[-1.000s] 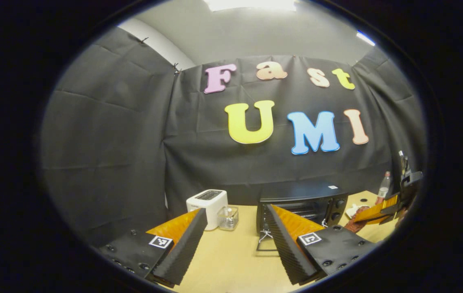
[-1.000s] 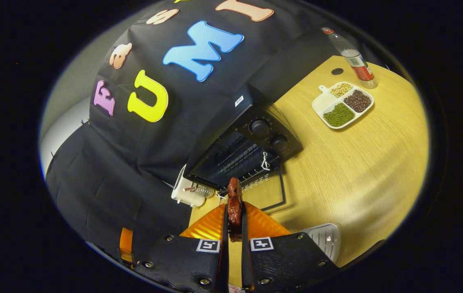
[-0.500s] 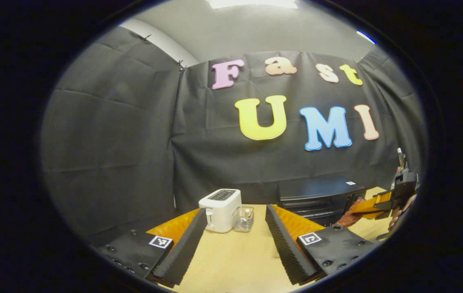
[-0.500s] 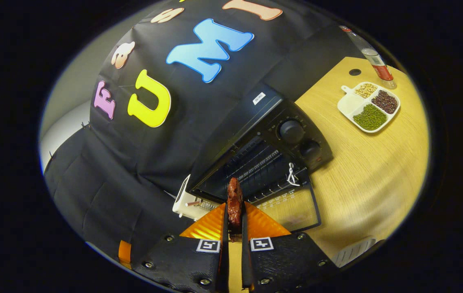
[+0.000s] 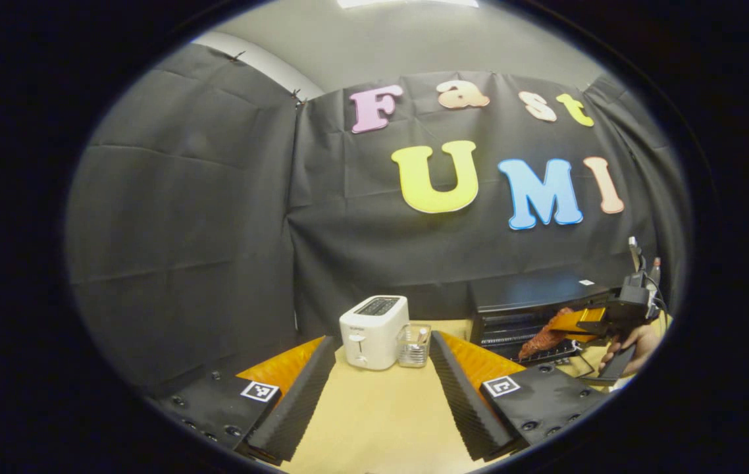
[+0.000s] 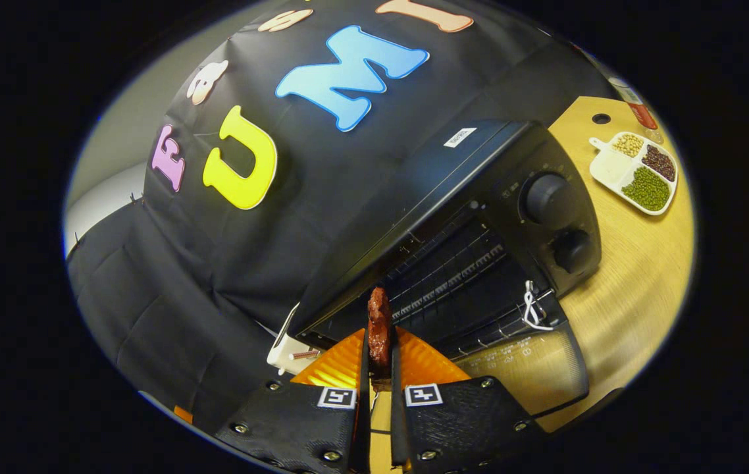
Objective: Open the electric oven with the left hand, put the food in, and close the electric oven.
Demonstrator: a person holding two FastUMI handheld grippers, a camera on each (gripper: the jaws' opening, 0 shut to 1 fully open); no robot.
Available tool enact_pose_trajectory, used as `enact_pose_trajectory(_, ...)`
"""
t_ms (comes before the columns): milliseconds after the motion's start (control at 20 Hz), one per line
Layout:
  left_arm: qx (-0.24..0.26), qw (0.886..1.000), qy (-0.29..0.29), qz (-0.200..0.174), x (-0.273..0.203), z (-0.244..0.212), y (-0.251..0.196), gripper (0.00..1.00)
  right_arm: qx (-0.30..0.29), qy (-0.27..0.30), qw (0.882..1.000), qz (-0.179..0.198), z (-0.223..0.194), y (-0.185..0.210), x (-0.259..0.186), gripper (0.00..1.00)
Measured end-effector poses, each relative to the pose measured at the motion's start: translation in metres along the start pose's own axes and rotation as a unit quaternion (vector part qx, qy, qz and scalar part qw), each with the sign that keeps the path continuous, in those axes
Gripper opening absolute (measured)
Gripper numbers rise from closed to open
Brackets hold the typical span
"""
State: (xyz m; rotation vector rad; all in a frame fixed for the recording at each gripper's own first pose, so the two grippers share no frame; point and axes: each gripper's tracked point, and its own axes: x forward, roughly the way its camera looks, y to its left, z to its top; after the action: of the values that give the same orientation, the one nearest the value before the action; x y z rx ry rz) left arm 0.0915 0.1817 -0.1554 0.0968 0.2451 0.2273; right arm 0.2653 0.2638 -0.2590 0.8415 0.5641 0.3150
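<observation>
Already your right gripper (image 6: 378,359) pinches the food (image 6: 378,326) between closed fingers, tip poking into the oven (image 6: 480,217) mouth above its dropped door (image 6: 532,368). Your left gripper (image 5: 378,395) waits wide open and empty over the table (image 5: 374,421), presumably free to close that door.

A white two-slot toaster (image 5: 374,322) stands on the light wooden table (image 5: 374,421) near the black cloth wall (image 5: 216,217). Just beside it sits a small clear container (image 5: 413,336). At the table's far end lies a white compartment tray of green, dark red and pale beans (image 6: 638,175), near a clear bottle with a red label (image 6: 639,109).
</observation>
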Motion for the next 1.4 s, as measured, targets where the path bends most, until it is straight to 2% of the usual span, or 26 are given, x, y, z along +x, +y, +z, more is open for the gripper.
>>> enact_pose_trajectory(200,0.01,1.0,0.003,0.008,0.0,0.001,0.009,0.97,0.003,-0.025,1.0,-0.006,0.006,-0.01,0.018,0.13)
enact_pose_trajectory(250,0.011,1.0,0.004,0.009,0.001,0.0,0.011,1.0,0.001,-0.029,1.0,-0.007,0.006,-0.011,0.021,0.12)
enact_pose_trajectory(350,0.012,1.0,0.007,0.011,0.003,-0.001,0.011,0.97,0.007,-0.03,1.0,0.0,0.004,-0.01,0.026,0.13)
enact_pose_trajectory(600,0.024,1.0,0.005,0.008,0.004,0.001,0.006,0.97,-0.009,-0.047,0.998,-0.031,0.008,-0.029,0.037,0.13)
enact_pose_trajectory(650,0.028,1.0,0.005,0.008,0.004,0.001,0.007,1.0,-0.015,-0.049,0.998,-0.035,0.008,-0.03,0.039,0.12)
enact_pose_trajectory(750,0.027,1.0,0.008,0.01,0.004,0.0,0.009,0.97,-0.049,-0.057,0.995,-0.062,0.012,-0.037,0.04,0.13)
enact_pose_trajectory(800,0.024,1.0,0.009,0.011,0.004,-0.002,0.009,1.0,-0.07,-0.058,0.992,-0.083,0.012,-0.043,0.04,0.21)
enact_pose_trajectory(850,0.022,1.0,0.009,0.011,0.004,-0.002,0.009,0.97,-0.09,-0.055,0.989,-0.105,0.016,-0.052,0.039,0.25)
enact_pose_trajectory(900,0.02,1.0,0.009,0.011,0.005,-0.003,0.009,0.97,-0.099,-0.049,0.988,-0.111,0.015,-0.056,0.038,0.38)
enact_pose_trajectory(950,0.02,1.0,0.007,0.011,0.005,-0.003,0.008,0.97,-0.102,-0.043,0.987,-0.116,0.012,-0.056,0.036,0.47)
enact_pose_trajectory(1000,0.019,1.0,0.006,0.01,0.006,-0.003,0.007,0.96,-0.107,-0.042,0.986,-0.121,0.014,-0.057,0.034,0.62)
enact_pose_trajectory(1050,0.017,1.0,0.006,0.008,0.007,-0.004,0.005,0.96,-0.117,-0.045,0.984,-0.125,0.018,-0.059,0.029,0.68)
enact_pose_trajectory(1100,0.013,1.0,0.007,0.005,0.006,-0.005,0.001,0.97,-0.127,-0.051,0.982,-0.132,0.024,-0.06,0.023,0.8)
enact_pose_trajectory(1150,0.011,1.0,0.007,0.001,0.006,-0.006,-0.002,0.93,-0.136,-0.056,0.981,-0.127,0.027,-0.057,0.02,0.98)
enact_pose_trajectory(1200,0.008,1.0,0.008,-0.003,0.007,-0.008,-0.006,0.9,-0.146,-0.059,0.979,-0.129,0.032,-0.054,0.014,0.98)
enact_pose_trajectory(1400,-0.002,1.0,0.007,-0.022,0.009,-0.011,-0.027,0.9,-0.196,-0.067,0.97,-0.124,0.044,-0.036,-0.021,0.98)
